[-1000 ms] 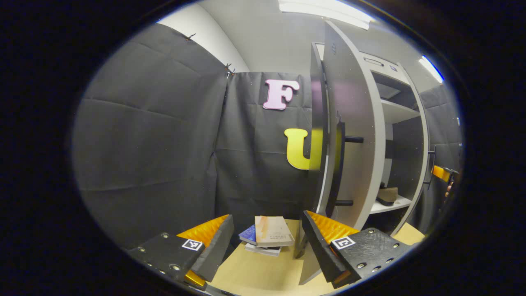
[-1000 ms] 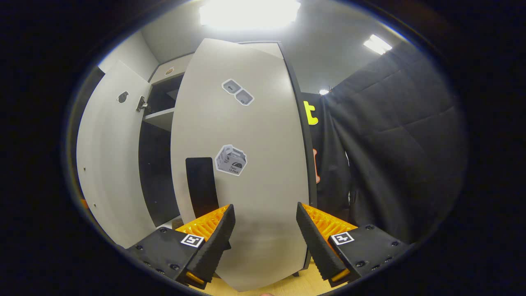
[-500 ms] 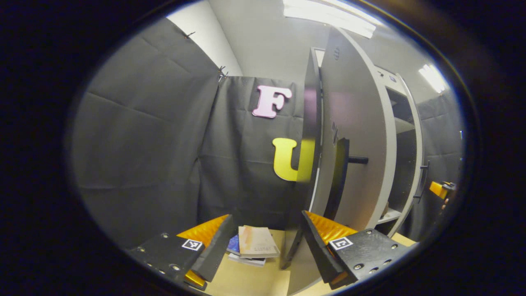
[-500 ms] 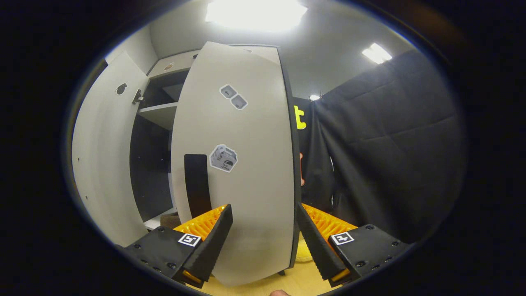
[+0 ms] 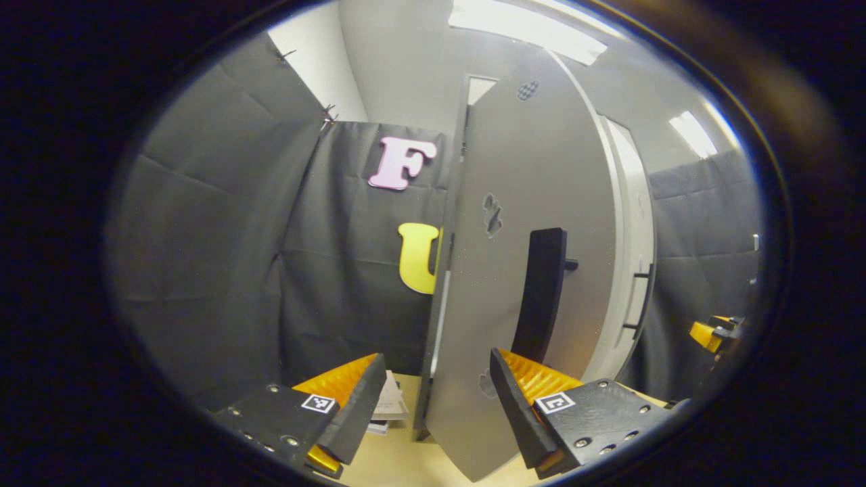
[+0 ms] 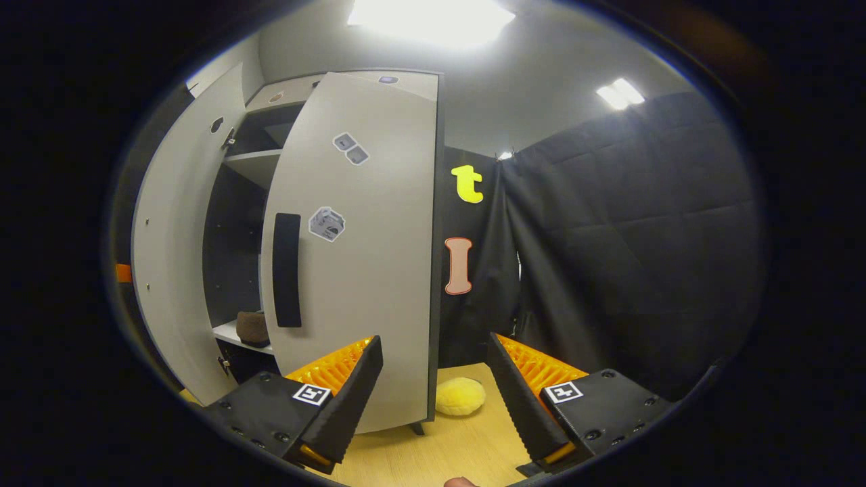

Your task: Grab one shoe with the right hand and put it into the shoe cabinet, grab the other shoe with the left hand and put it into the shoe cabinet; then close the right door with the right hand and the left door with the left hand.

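In the left gripper view, the left claw [image 5: 433,399] has its fingers apart and grips nothing. The left door [image 5: 521,284] of the shoe cabinet [image 5: 626,223] stands between them, its outer face and long dark handle [image 5: 541,291] turned toward the camera; the right finger [image 5: 517,406] sits against or just in front of the panel, which suits pushing the door shut rather than grasping it. I cannot tell whether it touches. Some books [image 5: 391,406] lie on the tabletop [image 5: 399,460] just past the left finger. Far off at the right edge is the right claw [image 5: 710,333].

In the right gripper view, the right claw [image 6: 433,399] is likewise spread and empty, hanging back from the right door [image 6: 358,250], which stands only partly swung in. Through the gap between both doors, one shoe [image 6: 253,329] rests on the lower shelf [image 6: 233,336], so the stowing looks done and the closing remains. A yellow soft ball [image 6: 460,396] lies on the tabletop beside the door's foot.
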